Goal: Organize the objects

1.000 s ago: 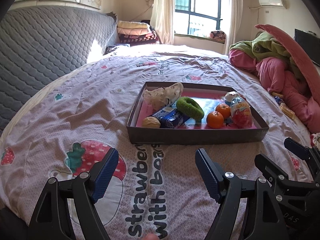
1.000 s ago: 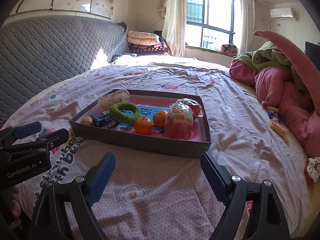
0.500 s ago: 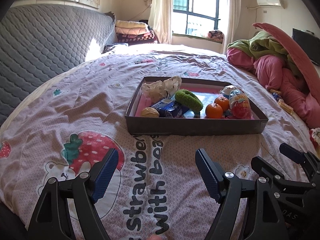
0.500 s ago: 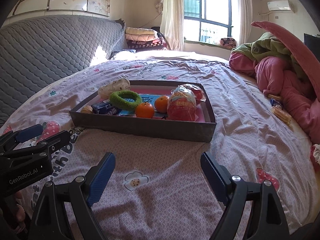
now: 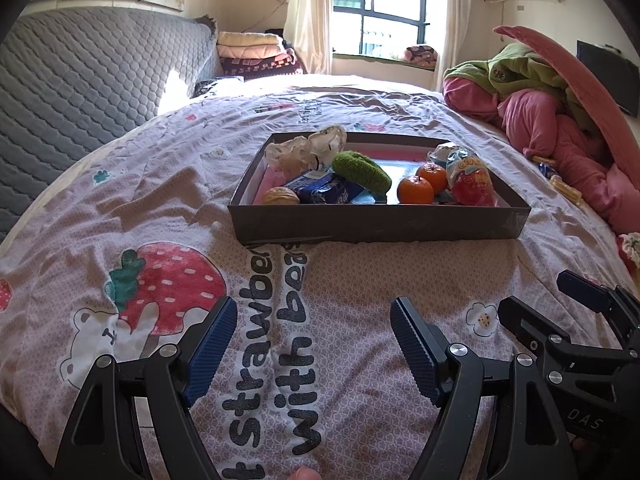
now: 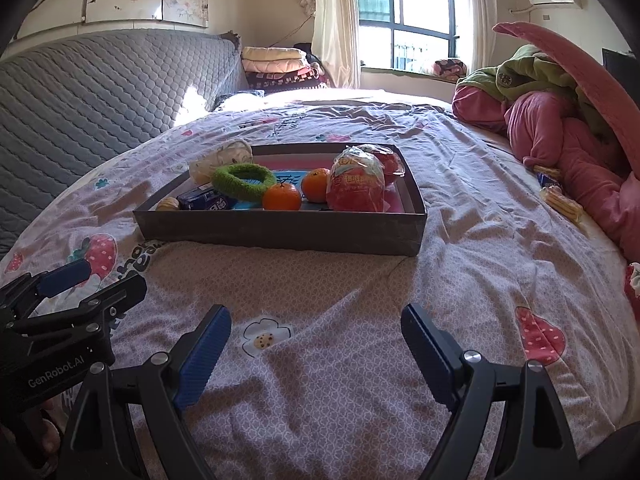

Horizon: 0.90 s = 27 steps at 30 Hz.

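Observation:
A dark shallow tray [image 5: 380, 224] [image 6: 280, 232] lies on the strawberry-print bedspread. It holds a walnut [image 5: 280, 196], a blue packet [image 5: 324, 190], a green knitted ring [image 5: 362, 172] [image 6: 244, 180], two oranges [image 5: 415, 190] [image 6: 281, 196], a red snack bag [image 5: 470, 180] [image 6: 356, 188] and a crumpled white bag [image 5: 304, 150]. My left gripper [image 5: 314, 320] hovers low over the bedspread, short of the tray's near wall, open and empty. Beside it on the right, my right gripper [image 6: 316, 320] is also open and empty, facing the tray's right half.
A heap of pink and green bedding [image 5: 560, 120] [image 6: 560, 132] fills the right side, with small snack packets [image 6: 560, 202] at its foot. A grey quilted headboard [image 5: 80, 80] runs along the left. Folded blankets [image 5: 256, 52] are stacked at the back near the window.
Both grippers have sunk closer to the bedspread, so the tray is seen from a lower angle. Jaws stay as wide as before.

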Available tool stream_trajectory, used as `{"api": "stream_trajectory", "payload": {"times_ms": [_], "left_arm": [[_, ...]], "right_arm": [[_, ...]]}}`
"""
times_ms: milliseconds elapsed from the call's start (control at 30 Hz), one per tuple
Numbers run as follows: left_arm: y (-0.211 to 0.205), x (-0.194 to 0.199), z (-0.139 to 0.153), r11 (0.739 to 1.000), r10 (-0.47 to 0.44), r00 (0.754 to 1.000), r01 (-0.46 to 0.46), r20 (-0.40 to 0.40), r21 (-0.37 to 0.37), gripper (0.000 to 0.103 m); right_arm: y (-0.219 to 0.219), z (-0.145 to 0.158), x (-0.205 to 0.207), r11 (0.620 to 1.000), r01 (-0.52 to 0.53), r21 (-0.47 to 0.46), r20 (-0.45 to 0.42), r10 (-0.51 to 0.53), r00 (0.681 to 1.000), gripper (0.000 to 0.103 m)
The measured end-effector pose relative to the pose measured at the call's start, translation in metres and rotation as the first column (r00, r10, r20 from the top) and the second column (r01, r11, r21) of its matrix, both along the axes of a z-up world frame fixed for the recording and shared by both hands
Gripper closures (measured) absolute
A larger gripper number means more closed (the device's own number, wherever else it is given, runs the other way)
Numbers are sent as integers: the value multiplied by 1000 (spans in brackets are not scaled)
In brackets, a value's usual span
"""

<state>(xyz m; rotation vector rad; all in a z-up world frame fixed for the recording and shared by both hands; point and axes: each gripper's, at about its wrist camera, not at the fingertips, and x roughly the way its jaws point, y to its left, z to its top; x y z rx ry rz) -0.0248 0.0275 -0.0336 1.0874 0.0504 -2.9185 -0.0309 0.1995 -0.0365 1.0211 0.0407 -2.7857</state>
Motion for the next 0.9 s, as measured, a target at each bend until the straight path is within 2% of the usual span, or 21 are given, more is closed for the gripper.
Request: {"api": "stream_trajectory", "payload": {"times_ms": [900], "left_arm": [[0,-4,-9,1000,2,1000,-1,30,-13,23]], "right_arm": [[-2,-7,-2,1000,6,16,30,-7,1000,16]]}}
